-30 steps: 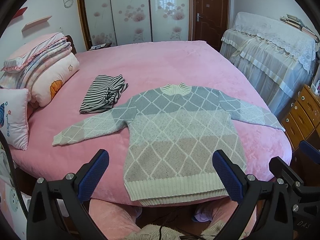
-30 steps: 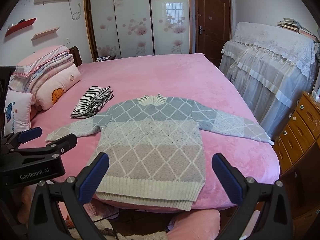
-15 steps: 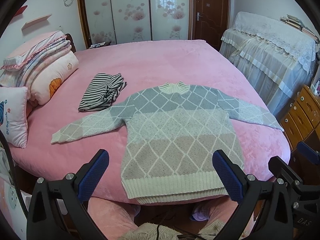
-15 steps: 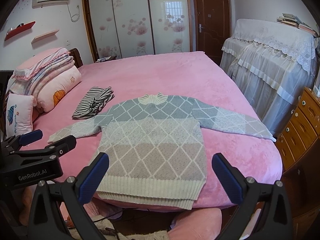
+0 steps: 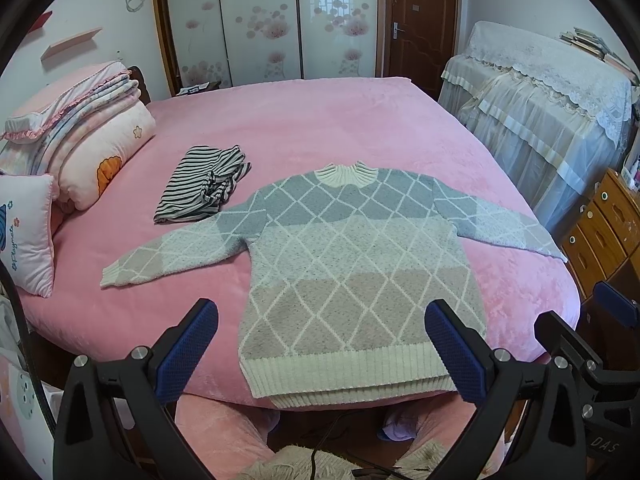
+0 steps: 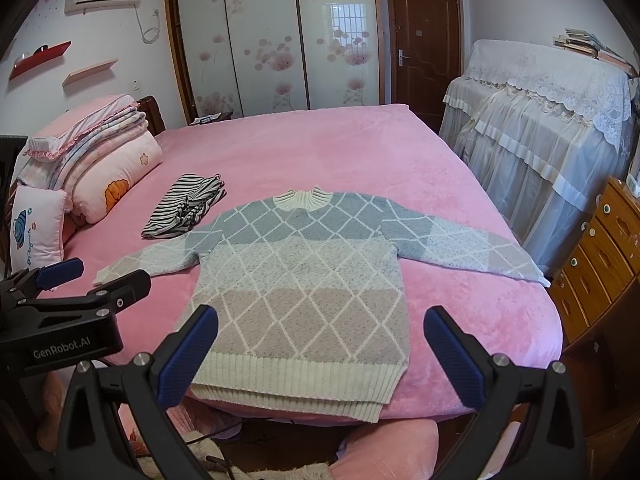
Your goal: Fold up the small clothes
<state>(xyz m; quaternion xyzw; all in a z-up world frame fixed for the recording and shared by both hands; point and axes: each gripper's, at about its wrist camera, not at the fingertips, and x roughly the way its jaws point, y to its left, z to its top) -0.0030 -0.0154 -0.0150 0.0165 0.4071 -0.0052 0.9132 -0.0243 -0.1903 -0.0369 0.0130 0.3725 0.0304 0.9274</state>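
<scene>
Pink bed [image 5: 340,120], knit sweater [image 5: 352,260] flat at 12, striped garment [image 5: 204,184] at 10, my left claw [image 5: 320,344] and right claw [image 6: 320,348] both spread, empty.

Grey, pale and beige diamond-patterned sweater [image 5: 352,264], black-and-white striped garment [image 5: 202,184], pink bedspread [image 5: 320,120].
</scene>
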